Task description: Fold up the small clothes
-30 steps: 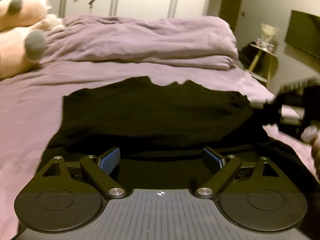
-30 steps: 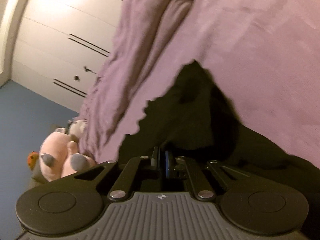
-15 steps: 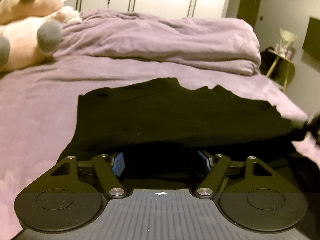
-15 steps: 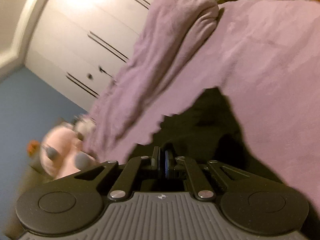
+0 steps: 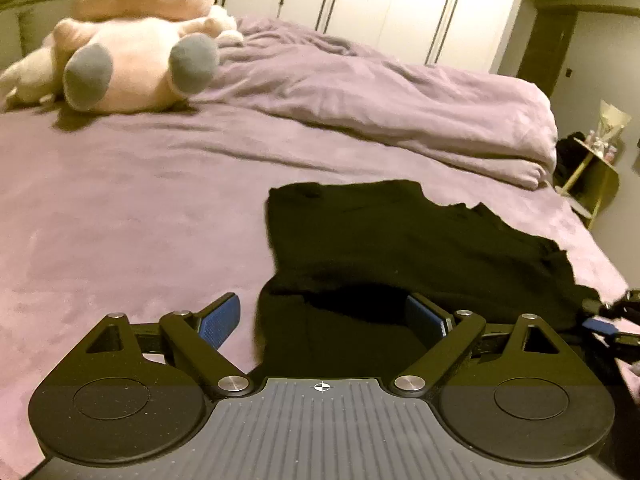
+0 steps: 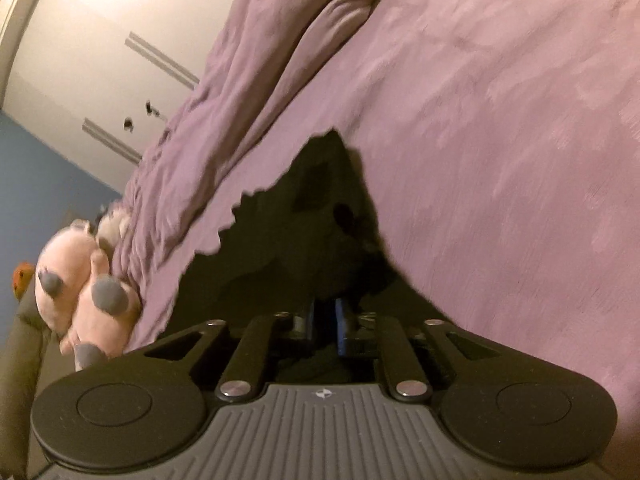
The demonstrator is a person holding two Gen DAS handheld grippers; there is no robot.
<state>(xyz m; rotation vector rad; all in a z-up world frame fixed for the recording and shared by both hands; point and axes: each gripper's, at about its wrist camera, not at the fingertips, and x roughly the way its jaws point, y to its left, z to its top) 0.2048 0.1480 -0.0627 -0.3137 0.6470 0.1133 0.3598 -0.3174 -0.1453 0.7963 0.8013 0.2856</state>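
**Black garment lies folded on the bed, both tools letting go**

The small black garment of soft cloth (image 5: 400,248) lies flat on the purple bed cover (image 5: 140,208), near the front edge of the bed. Its near part seems already doubled over, with a thicker fold line across the front, though the dark cloth hides most detail. The far edge is wavy and uneven.

I judge that this cloth is light and limp. It will sag and slide when lifted, and it keeps no shape by itself, so one pinch in the middle would only bunch it. The better places to take hold are the two corners of one edge, one for each tool, so that the edge stays straight while it is carried over.

The left tool (image 5: 320,320) is released: its jaws are opening wide, the blue pads (image 5: 220,320) pressing on nothing, one over the bed cover and one over the garment. The right tool (image 6: 324,320) is at the right end of the garment; its jaws are opening from a narrow gap, and dark cloth lies between and under them, but I cannot tell if the pads press on it.

Further away lie a rumpled purple duvet (image 5: 380,96), a pink plush toy with grey paws (image 5: 136,60) and white wardrobe doors (image 5: 400,4).
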